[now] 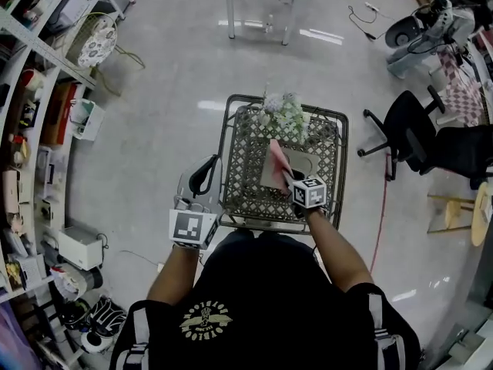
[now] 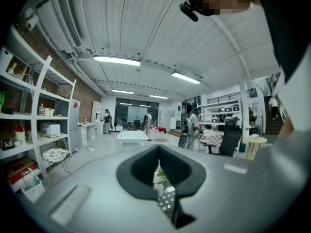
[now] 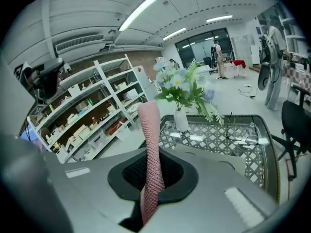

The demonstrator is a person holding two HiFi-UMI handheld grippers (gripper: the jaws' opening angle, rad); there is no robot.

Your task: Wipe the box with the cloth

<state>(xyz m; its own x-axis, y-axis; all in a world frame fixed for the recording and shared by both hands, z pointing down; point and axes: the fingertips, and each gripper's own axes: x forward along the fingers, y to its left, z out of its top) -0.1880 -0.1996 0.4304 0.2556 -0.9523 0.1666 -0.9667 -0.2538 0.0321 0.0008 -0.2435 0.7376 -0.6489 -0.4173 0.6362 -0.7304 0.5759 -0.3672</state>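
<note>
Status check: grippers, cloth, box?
Left gripper shut, empty, off table's left edge. Right gripper shut on cloth, over box. Flowers stand beyond box.

Grey floor (image 1: 169, 75), shelving (image 1: 35, 129), black chair (image 1: 404, 126)

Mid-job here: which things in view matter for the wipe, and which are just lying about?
For the job: cloth, clamped in the right hand-held gripper; box on the mesh table; left hand-held gripper, shut and empty.
Lying about: flower vase; office chair; shelves.
</note>
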